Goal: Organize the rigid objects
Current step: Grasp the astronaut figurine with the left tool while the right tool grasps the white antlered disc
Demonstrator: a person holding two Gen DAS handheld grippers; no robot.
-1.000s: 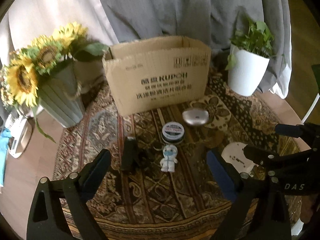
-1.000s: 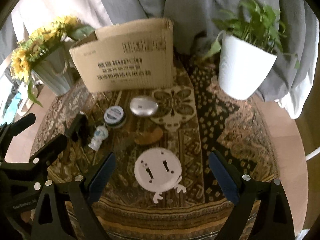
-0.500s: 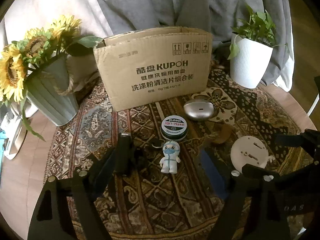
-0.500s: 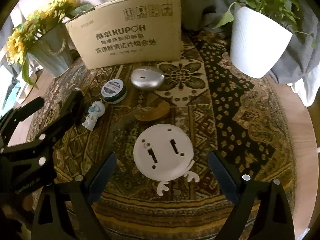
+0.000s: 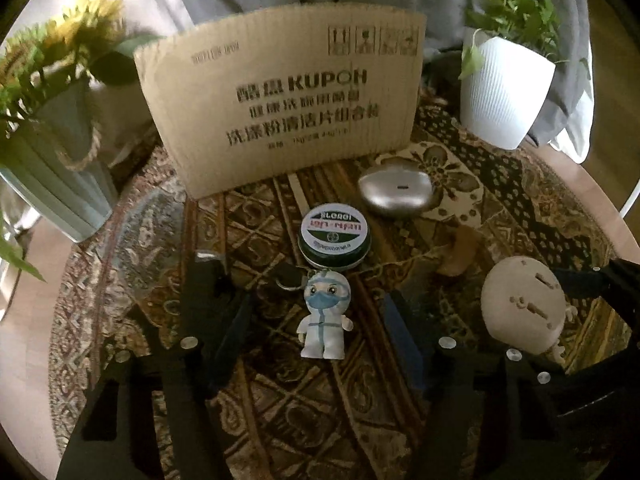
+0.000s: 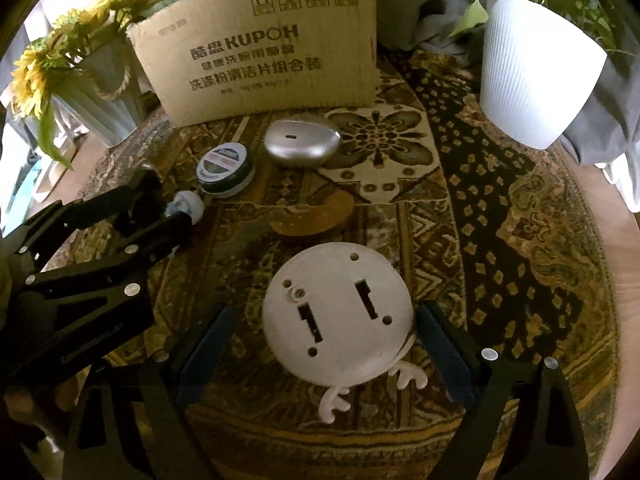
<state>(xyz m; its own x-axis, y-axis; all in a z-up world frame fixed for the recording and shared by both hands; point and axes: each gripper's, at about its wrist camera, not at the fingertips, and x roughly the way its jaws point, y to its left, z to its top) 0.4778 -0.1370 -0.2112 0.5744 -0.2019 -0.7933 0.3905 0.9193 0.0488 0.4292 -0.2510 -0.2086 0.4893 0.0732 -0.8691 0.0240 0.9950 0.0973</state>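
White masked figurine [image 5: 323, 316] lies face-up beside round green tin [image 5: 335, 235].

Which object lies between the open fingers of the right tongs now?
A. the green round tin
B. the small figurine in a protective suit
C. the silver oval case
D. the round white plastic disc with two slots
D: in the right wrist view the round white disc lies on the patterned cloth between the two spread fingers of the right tongs, while the figurine lies in front of the left tongs.
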